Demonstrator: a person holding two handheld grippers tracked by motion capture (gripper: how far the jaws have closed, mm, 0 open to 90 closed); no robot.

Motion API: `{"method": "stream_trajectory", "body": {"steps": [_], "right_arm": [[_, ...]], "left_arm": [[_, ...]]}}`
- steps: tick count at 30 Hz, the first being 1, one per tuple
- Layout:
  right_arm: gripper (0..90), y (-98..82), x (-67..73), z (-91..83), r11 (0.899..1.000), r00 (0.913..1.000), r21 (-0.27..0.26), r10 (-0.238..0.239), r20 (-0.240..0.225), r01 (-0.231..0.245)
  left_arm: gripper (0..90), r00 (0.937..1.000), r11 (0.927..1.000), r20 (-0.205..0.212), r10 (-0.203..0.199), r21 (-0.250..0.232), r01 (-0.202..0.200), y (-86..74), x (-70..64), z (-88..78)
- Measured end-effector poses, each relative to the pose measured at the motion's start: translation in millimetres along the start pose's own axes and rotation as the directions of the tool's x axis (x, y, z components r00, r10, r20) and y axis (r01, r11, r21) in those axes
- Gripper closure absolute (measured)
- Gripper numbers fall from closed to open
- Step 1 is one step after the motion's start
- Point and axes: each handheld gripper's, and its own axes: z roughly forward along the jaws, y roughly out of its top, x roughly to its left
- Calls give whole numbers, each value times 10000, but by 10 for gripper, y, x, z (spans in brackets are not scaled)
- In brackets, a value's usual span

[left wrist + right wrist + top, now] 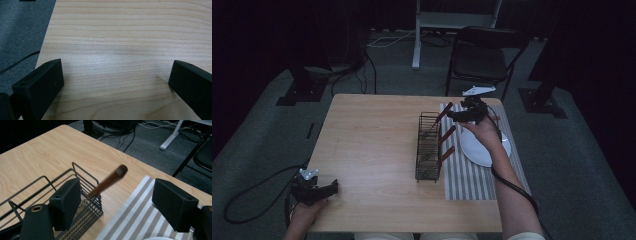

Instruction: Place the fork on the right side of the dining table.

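Standing in the far end of the black wire basket (428,147), a brown-handled utensil (107,181) leans toward the striped mat (467,175). The right gripper (460,116) is held just beside that handle, with its jaws wide and nothing between them. The left gripper (329,188) is rested on the wooden table (372,150), jaws wide. A white plate (479,147) is seen on the mat.

Three brown-handled utensils (447,135) stand in one wire rack (428,150). One striped mat (469,175) lies along the table's (372,150) right edge, bearing one white plate (479,150). Two grippers: left (329,189), right (457,116).
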Motion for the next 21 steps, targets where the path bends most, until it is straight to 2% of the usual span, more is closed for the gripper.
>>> {"method": "stream_trajectory", "body": {"steps": [3, 6, 13, 16, 18, 21], "right_arm": [[228, 9, 3, 14, 10000, 10000, 6, 7, -36, -7], [236, 45, -7, 133, 9996, 9997, 174, 217, -116, -215], [309, 41, -46, 279, 9979, 9981, 427, 495, -375, -478], [369, 38, -51, 335, 9967, 9960, 545, 629, -637, -595], [428, 36, -45, 361, 9972, 9963, 524, 565, -640, -532], [505, 29, -49, 393, 9965, 9943, 462, 737, -774, -702]], "left_arm": [[2, 10000, 10000, -1, -6, -6, 6, 0, 0, 0], [2, 10000, 10000, -2, -5, -5, 5, 0, 0, 0], [2, 10000, 10000, 0, 1, -3, -1, 0, 0, 0], [2, 10000, 10000, -1, -1, -2, 1, 0, 0, 0], [2, 10000, 10000, -2, -4, -6, 4, 0, 0, 0], [2, 10000, 10000, -2, -5, -7, 5, 0, -1, 0]]}}
